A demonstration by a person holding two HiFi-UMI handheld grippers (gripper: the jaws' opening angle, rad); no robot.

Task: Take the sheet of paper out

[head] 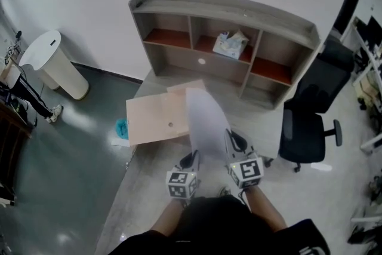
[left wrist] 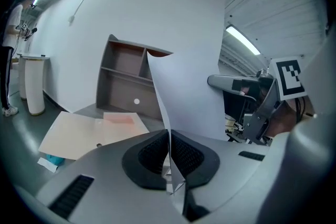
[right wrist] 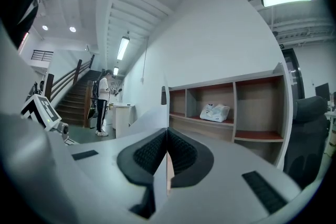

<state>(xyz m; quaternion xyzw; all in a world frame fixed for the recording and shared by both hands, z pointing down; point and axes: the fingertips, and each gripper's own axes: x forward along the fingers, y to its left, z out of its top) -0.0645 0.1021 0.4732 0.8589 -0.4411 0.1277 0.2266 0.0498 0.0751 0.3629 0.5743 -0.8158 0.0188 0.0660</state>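
The desk [head: 149,170] is a pale grey surface that fills the middle of the head view. A shelf unit [head: 227,15] stands along its far edge against the white wall and has open compartments with red-brown floors. A black office chair [head: 307,122] stands on the floor at the right of the desk. A white bin [head: 51,65] stands on the floor well to the left, near the wall.

A beige folder [head: 156,119] lies flat on the desk in front of the shelf unit, with a pinkish flap at its far edge.

The sheet of paper [head: 206,125] is white and is held up above the desk. It runs from the two grippers toward the shelf unit, and its left edge overlaps the right edge of the folder in the head view. In the left gripper view the sheet [left wrist: 189,92] rises upright from the jaws, apart from the folder lying flat at the left.

The left gripper [head: 192,159] holds the near left part of the sheet. Its jaws are pressed together on the paper edge [left wrist: 169,152]. The right gripper [head: 234,139] holds the near right part. Its jaws are likewise clamped on the sheet [right wrist: 167,152], which shows edge-on [right wrist: 155,115].

A pale plastic bag [head: 230,45] lies in the middle compartment of the shelf unit. A small blue item [head: 122,127] lies on the floor, just beside the left edge of the desk.
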